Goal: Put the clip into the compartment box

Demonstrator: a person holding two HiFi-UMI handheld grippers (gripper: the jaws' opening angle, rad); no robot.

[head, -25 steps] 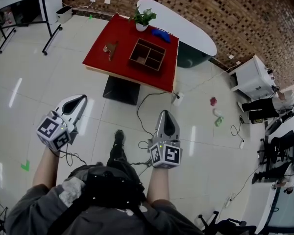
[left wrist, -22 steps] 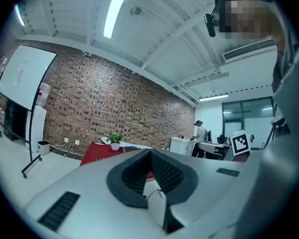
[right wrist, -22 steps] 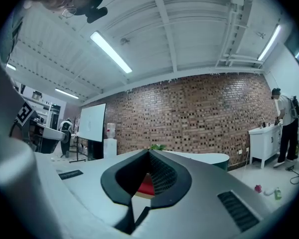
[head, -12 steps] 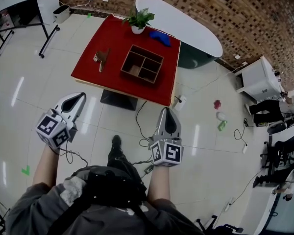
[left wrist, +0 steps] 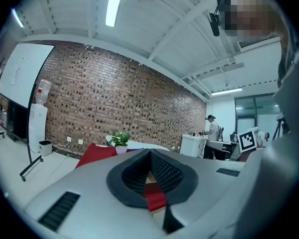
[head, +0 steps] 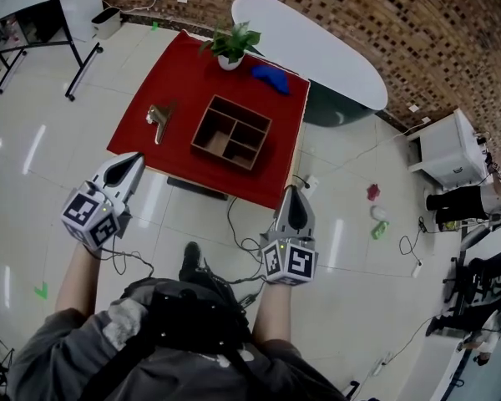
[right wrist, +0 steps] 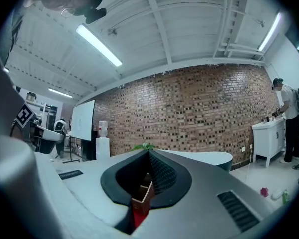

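A wooden compartment box (head: 231,132) sits on the red table (head: 192,82) ahead of me. The clip (head: 159,117), a small brownish thing, lies on the table to the left of the box. Both grippers hang over the floor, short of the table's near edge. My left gripper (head: 134,159) has its jaws together and holds nothing. My right gripper (head: 294,192) is likewise shut and empty. In the right gripper view a corner of the box (right wrist: 142,195) shows through the jaw window, below the closed tips (right wrist: 149,153). The left gripper view shows red tabletop (left wrist: 154,198) beneath its closed tips (left wrist: 150,153).
A potted plant (head: 230,47) and a blue object (head: 271,75) stand at the table's far side. A white oval table (head: 317,48) lies behind. Cables (head: 242,232) trail on the floor between me and the table. A white cabinet (head: 451,149) and a person stand at the right.
The red table with the box and clip has come nearer and lower in the head view as I walk toward it. Both grippers keep their pose and stay shut.
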